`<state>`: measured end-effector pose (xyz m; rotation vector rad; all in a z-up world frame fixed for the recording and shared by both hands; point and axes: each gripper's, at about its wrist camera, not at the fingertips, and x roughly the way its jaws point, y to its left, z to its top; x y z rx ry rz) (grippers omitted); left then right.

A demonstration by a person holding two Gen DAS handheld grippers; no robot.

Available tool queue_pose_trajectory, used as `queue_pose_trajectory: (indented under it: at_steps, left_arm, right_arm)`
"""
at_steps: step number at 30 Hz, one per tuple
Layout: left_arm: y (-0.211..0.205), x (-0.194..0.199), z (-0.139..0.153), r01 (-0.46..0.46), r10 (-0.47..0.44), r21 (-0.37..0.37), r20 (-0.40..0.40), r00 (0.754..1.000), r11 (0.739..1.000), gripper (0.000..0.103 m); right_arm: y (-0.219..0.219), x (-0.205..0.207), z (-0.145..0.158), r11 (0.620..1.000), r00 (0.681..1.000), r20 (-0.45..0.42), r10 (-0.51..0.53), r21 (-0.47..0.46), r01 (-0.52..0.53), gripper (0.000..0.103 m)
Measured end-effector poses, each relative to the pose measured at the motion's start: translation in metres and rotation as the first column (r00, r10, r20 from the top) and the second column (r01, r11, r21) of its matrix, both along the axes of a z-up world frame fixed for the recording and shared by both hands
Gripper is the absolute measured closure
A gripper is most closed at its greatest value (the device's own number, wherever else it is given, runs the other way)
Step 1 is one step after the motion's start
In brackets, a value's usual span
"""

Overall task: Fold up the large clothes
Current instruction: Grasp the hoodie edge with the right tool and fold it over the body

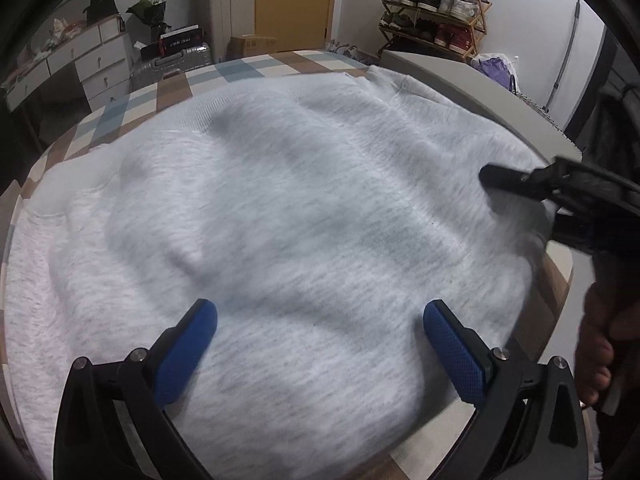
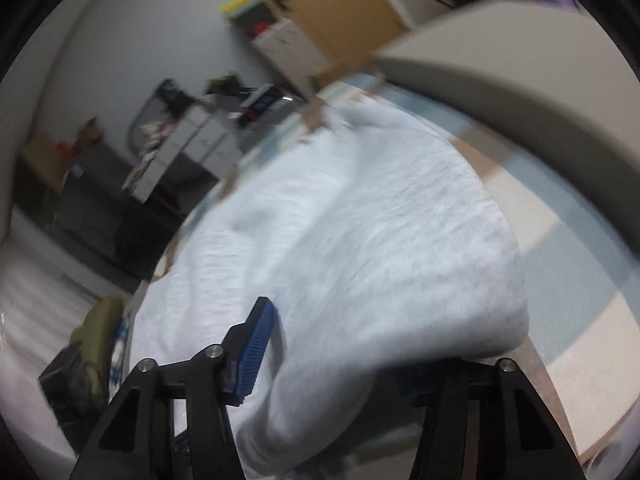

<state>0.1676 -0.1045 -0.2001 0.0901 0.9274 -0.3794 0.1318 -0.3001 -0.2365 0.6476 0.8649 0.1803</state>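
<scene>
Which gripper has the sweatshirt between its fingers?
The right gripper: a fold of the grey sweatshirt lies between its fingers. The left gripper hangs open above the cloth.

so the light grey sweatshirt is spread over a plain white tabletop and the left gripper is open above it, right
Not quite: the tabletop is checked in blue, brown and white, as the left wrist view shows. The light grey sweatshirt is spread over it, and the left gripper is open above it.
</scene>
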Motion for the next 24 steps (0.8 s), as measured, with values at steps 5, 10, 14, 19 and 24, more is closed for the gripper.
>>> queue_pose_trajectory:
  at_steps: [5,10,14,19,24]
  left_arm:
    - [0.009,0.003,0.007,-0.145,0.121,0.176,0.142,0.982,0.974,0.003]
    - [0.014,0.019,-0.012,-0.123,0.122,0.094,0.019,0.992,0.988,0.003]
    - [0.003,0.019,-0.014,-0.106,0.105,0.119,0.009,0.994,0.987,0.003]
    - [-0.001,0.024,-0.013,-0.090,0.091,0.117,0.000,0.996,0.989,0.003]
    - [-0.019,0.023,-0.012,-0.065,0.064,0.134,0.009,0.998,0.989,0.003]
  right_arm:
    - [-0.004,0.010,0.000,0.998,0.998,0.012,-0.056,-0.039,0.056,0.068]
    - [0.001,0.008,0.013,0.995,0.992,0.121,0.034,-0.100,-0.022,0.078]
    - [-0.001,0.002,0.018,0.989,0.984,0.161,0.083,-0.138,-0.061,0.081]
    - [0.001,-0.004,0.026,0.977,0.970,0.211,0.118,-0.200,-0.075,0.085]
    - [-0.003,-0.007,0.034,0.969,0.964,0.240,0.117,-0.241,-0.057,0.086]
